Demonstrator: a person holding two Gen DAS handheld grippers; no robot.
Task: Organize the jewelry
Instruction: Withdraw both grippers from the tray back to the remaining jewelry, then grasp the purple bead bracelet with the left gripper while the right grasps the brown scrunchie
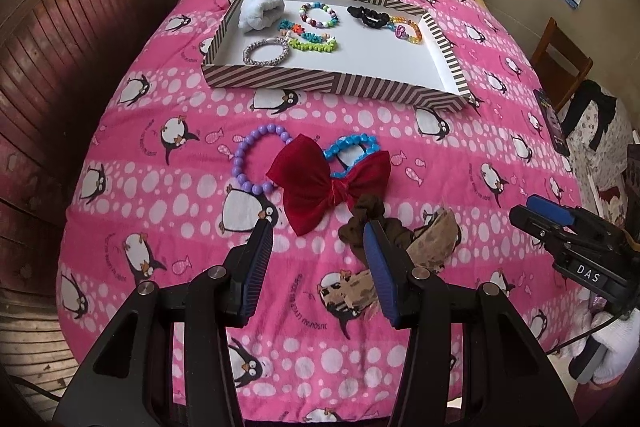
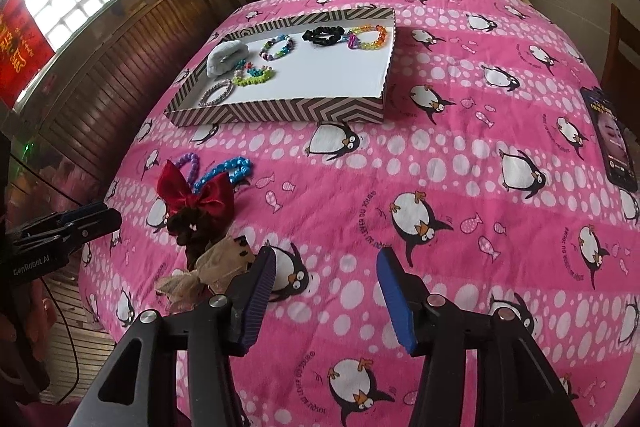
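Hovering with jaws wide and empty, the left hand-held gripper (image 1: 318,263) is lining up on the red bow (image 1: 320,187), lying nearer than the striped tray (image 1: 332,83), awaiting a downward pinch.

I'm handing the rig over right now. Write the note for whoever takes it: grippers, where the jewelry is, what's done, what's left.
Left gripper: open, empty, hovering over the loose pile.
Right gripper: open, empty, over bare quilt beside the pile.
Striped tray: already holds a white scrunchie, silver bracelet, green bracelet, multicolour bead bracelet, black clip and rainbow bracelet.
Still on the quilt: purple bead bracelet, blue bead bracelet, red bow lying over both, brown scrunchie, beige lace pieces.
Left to do: move those into the tray.
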